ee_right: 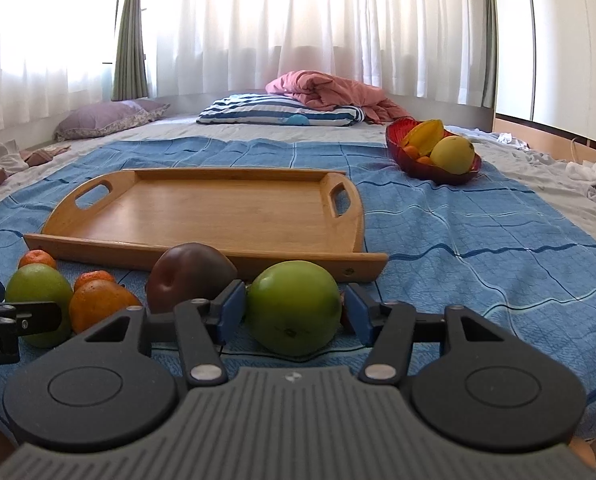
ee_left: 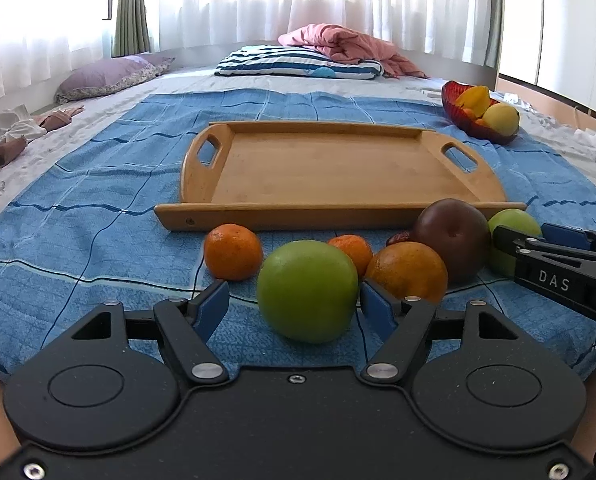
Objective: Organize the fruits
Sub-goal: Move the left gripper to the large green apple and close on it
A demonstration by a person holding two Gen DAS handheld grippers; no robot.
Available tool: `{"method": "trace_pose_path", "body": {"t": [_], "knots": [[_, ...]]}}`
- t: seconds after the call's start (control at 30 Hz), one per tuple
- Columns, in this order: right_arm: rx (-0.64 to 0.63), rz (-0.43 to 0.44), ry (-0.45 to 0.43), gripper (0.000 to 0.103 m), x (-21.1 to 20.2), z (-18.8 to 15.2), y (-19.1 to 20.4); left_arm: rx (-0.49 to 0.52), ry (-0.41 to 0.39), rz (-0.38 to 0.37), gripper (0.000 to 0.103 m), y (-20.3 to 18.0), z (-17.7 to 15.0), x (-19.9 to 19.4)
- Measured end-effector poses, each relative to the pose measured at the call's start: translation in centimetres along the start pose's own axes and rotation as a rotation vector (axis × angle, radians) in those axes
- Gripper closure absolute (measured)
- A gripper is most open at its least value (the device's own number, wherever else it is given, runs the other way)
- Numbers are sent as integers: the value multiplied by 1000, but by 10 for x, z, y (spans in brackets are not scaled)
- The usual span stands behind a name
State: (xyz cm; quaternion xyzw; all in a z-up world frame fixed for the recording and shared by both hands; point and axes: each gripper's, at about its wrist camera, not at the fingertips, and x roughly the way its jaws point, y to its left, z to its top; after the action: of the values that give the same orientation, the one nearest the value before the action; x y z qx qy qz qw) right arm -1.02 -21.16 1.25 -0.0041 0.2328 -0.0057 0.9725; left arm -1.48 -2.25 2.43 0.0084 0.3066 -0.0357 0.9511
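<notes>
Sitting in a cluster just before the wooden tray's (ee_left: 338,216) near rim, two green apples are each bracketed by tongs. The left gripper (ee_left: 294,308) touches its green apple (ee_left: 307,290) on one side only, a gap on the other, so it isn't clamped. The right gripper (ee_right: 294,312) brackets its apple (ee_right: 292,307) closely; I cannot tell whether the pads press. Lifting now could roll either apple into the dark plum (ee_left: 452,236) or oranges (ee_left: 406,272).

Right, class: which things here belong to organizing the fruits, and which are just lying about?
Job: left green apple, right green apple, mandarin, orange, dark red fruit, wooden tray, red fruit bowl.
Lying about: purple pillow, striped pillow, pink blanket, clothes.
</notes>
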Motion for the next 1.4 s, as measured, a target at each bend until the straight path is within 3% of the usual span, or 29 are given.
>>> {"method": "trace_pose_path", "body": {"t": [0.27,0.4,1.07,1.13,1.17,1.3,1.4], "knots": [[-43,-2,-4,41,5,1,6,-13,25,-25,40,0,-1,11],[-55,-2,-3,41,7,2,7,-21,35,-33,50,0,-2,15],[-73,0,7,42,16,2,7,-48,38,-24,50,5,-2,9],[-72,0,5,39,16,2,7,-47,39,-22,50,6,-2,8],[-45,1,8,31,17,1,4,-47,39,-22,50,6,-2,7],[0,7,23,29,21,4,-1,-47,37,-16,50,6,-1,5],[-4,12,27,44,20,3,1,-51,32,-11,50,8,-1,1]]}}
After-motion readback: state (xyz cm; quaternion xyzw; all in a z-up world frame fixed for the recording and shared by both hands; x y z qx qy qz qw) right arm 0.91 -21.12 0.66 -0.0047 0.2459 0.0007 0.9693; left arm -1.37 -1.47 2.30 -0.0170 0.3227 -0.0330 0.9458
